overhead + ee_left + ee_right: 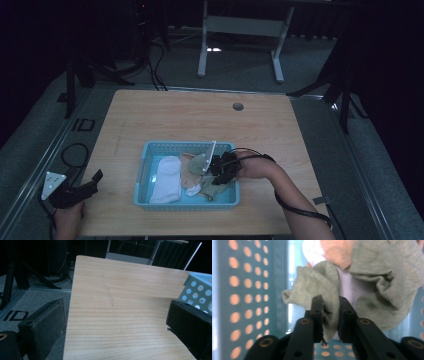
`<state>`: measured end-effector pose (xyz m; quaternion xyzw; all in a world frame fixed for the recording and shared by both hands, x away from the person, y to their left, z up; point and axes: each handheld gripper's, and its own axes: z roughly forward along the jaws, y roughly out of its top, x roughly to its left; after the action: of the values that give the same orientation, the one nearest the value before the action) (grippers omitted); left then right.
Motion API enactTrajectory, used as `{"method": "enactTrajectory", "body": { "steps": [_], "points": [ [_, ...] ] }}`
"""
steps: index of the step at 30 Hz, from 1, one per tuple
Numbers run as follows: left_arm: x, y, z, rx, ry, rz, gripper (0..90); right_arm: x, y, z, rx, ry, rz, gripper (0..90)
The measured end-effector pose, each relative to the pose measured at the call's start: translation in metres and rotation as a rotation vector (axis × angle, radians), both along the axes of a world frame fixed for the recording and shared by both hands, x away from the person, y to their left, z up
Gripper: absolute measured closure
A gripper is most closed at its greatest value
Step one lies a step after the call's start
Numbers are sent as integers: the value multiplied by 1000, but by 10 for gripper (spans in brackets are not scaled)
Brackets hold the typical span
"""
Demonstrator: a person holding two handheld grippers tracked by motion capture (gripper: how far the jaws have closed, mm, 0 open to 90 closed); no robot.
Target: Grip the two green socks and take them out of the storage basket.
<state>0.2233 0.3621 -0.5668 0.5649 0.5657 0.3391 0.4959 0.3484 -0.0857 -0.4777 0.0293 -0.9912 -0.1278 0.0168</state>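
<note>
Right tongs point(331, 312) pinch a green sock point(322, 285) (its lower end hidden between them).

The right tongs point(216, 176) hide part of the grey-green sock point(322, 287) inside the basket point(145, 165).

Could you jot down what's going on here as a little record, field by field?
Setting: wooden table in a dim room
Container: blue perforated basket near the table's front edge
Contents: white sock, peach sock, grey-green sock
Right gripper: inside the basket, jaws pinching a fold of the grey-green sock
Left gripper: jaws wide apart, nothing between them, at the table's left front corner
Activity: picking a sock out of the basket
</note>
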Motion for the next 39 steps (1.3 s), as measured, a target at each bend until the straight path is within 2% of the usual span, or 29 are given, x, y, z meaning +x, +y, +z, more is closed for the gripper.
{"method": "enactTrajectory", "body": {
  "steps": [4, 10, 23, 31, 34, 39],
  "points": [
    [0, 0, 0, 3, 1, 1, 24, -5, 1, 8, -2, -23, 22, 801],
    [0, 0, 0, 3, 1, 1, 24, -9, 0, 23, 26, -29, 34, 804],
    [0, 0, 0, 2, 1, 2, 24, -12, -7, 54, 96, -43, 23, 803],
    [0, -1, 0, 2, 2, 3, 24, -11, -11, 70, 114, -72, 18, 803],
    [0, 0, 0, 3, 3, 3, 24, -11, -13, 76, 139, -63, 16, 803],
    [0, -1, 0, 3, 1, 4, 24, -11, -17, 88, 167, -78, 7, 803]
  ]
}}
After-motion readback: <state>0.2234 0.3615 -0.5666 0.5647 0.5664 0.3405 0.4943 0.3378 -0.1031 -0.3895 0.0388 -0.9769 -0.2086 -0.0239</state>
